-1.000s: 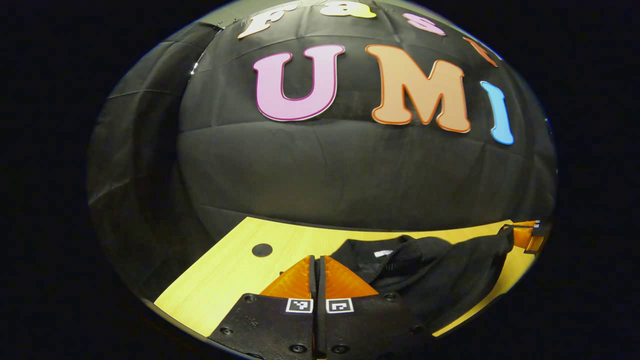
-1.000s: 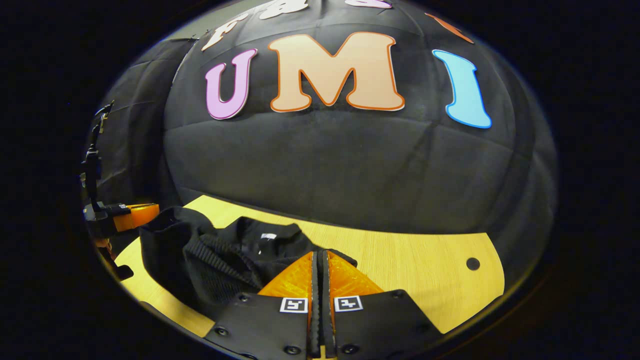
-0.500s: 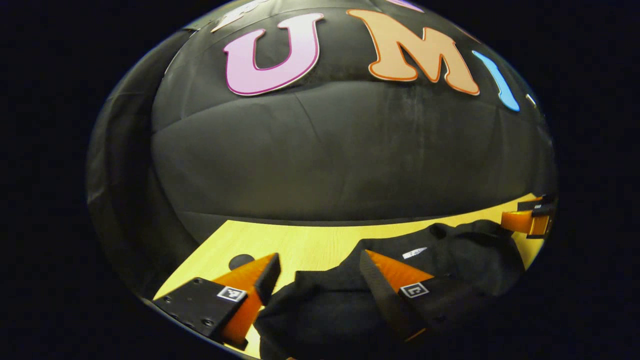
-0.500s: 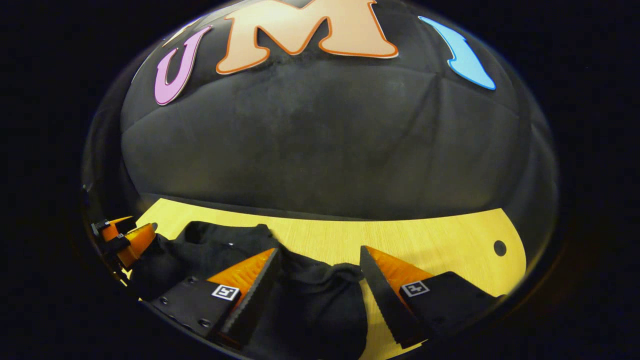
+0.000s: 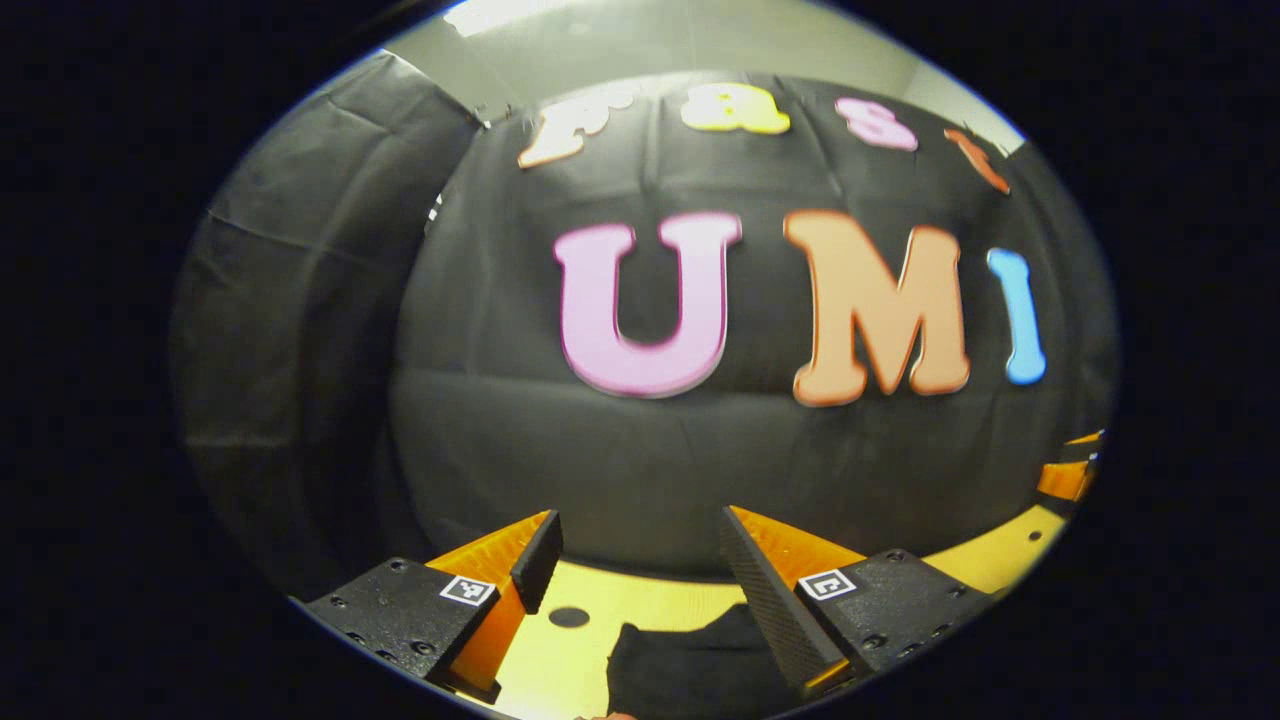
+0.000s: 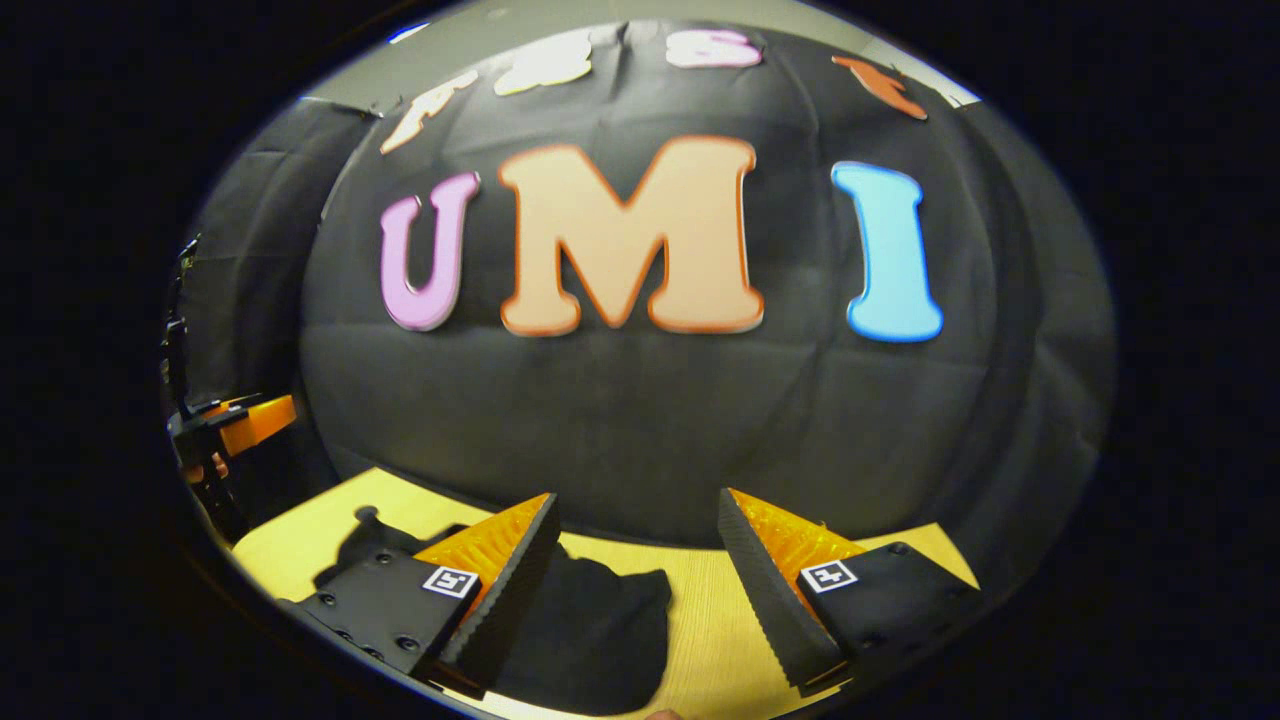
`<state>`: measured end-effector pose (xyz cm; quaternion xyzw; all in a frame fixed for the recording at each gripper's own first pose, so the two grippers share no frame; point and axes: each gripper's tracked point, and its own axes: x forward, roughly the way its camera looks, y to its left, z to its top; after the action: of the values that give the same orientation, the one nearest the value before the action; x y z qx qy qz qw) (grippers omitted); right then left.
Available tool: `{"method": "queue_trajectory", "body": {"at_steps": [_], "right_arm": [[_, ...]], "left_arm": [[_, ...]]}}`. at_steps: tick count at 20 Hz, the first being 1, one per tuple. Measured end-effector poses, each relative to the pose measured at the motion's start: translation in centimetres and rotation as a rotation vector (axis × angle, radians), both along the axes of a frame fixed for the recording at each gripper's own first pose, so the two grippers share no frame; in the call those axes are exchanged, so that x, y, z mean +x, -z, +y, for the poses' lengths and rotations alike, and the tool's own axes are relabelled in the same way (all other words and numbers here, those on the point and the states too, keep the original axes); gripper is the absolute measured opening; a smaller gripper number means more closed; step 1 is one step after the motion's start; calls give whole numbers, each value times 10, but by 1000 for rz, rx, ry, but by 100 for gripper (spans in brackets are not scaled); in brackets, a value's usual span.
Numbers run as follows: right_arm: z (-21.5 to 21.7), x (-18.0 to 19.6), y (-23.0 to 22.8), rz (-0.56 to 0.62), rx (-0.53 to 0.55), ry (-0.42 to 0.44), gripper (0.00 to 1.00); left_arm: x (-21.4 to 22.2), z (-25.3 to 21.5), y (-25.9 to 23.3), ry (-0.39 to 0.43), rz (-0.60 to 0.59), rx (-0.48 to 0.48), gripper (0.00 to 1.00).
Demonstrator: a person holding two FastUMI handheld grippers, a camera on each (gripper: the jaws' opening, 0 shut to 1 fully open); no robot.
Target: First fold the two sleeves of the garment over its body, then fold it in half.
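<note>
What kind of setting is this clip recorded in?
Likely a staged recording booth, not a home: black cloth wall as backdrop, a bare wooden table with a dark garment, and handheld grippers.

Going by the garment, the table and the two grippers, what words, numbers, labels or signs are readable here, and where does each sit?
Readable words or numbers: none.
Left gripper: square black-and-white code markers behind the open jaws; patterns, not text.
Right gripper: the same kind of markers; nothing to read.
Garment: plain dark cloth, no print or tag in sight.
Table: bare wood with one dark round hole, no marking.
</note>
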<state>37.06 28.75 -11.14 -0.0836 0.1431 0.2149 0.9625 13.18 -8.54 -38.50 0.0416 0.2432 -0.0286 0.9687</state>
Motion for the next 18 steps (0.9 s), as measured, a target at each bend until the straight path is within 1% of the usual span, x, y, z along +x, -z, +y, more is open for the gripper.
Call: {"method": "queue_trajectory", "body": {"at_steps": [2, 3, 4, 6, 7, 8, 10, 11, 13, 14, 16, 18], "right_arm": [[-11, -35, -49, -80, 48, -49, 100], [-19, -52, -69, -109, 55, -65, 100], [-28, -74, -87, -130, 64, -80, 100], [-40, -120, -117, -164, 116, -108, 100], [-48, -144, -126, -176, 139, -114, 100], [-62, -173, -132, -184, 157, -114, 99], [-84, -214, -135, -193, 171, -122, 99], [-91, -232, -131, -192, 167, -139, 99], [-104, -264, -113, -164, 147, -158, 100], [-111, -274, -104, -142, 139, -152, 99], [-127, -291, -91, -87, 134, -107, 99], [-139, -304, -85, -55, 142, -65, 99]], "left_arm": [[0, -5, -72, 27, -100, -4, 96], [-7, -10, -102, 41, -131, 5, 95], [-18, -18, -130, 55, -143, 5, 94], [-57, -35, -161, 58, -119, -26, 92], [-76, -42, -168, 55, -80, -46, 92], [-105, -51, -170, 39, -34, -64, 92], [-149, -62, -179, 20, 0, -104, 92], [-174, -72, -184, 22, 8, -137, 93], [-207, -80, -185, 29, 31, -171, 92], [-222, -79, -180, 33, 61, -171, 92], [-248, -83, -174, 67, 107, -171, 93], [-255, -74, -174, 56, 116, -147, 93]]}}
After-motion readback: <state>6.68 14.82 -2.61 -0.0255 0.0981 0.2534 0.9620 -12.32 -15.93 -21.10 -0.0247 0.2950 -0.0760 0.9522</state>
